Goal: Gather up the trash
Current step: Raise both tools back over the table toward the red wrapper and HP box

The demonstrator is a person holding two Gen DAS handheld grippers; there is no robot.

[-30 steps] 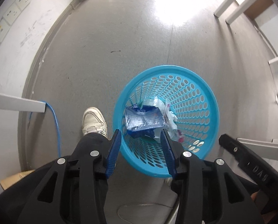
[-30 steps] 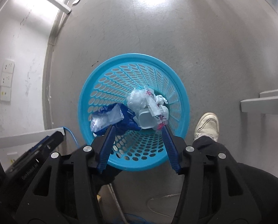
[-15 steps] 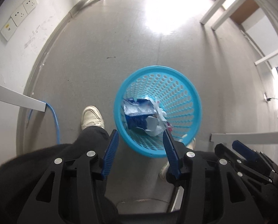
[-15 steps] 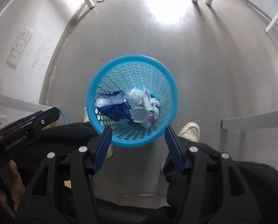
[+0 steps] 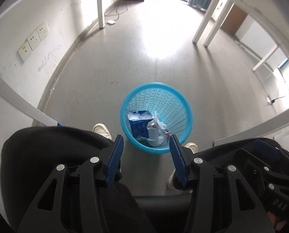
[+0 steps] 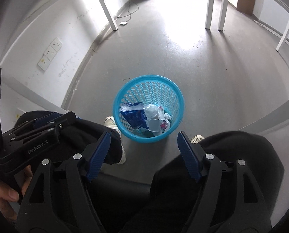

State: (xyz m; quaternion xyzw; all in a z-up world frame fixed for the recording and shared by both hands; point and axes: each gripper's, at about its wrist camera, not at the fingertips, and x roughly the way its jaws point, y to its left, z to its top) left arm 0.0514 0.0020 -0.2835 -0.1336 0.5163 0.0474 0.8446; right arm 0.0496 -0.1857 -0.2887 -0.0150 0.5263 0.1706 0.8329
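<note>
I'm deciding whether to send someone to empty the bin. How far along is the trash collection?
Done: the blue basket already holds a blue wrapper, a white cup and crumpled plastic. In hand: nothing; the left gripper and right gripper are both open and empty, the right's jaws just widened. Left: no loose trash shows on the floor in view.

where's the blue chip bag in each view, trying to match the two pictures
Left wrist view: blue bag lies in the left part of the basket, just above the gap between the gripper fingers.
Right wrist view: blue bag lies in the left part of the basket, at picture centre.
Shared landmark: the wall sockets at upper left.
</note>
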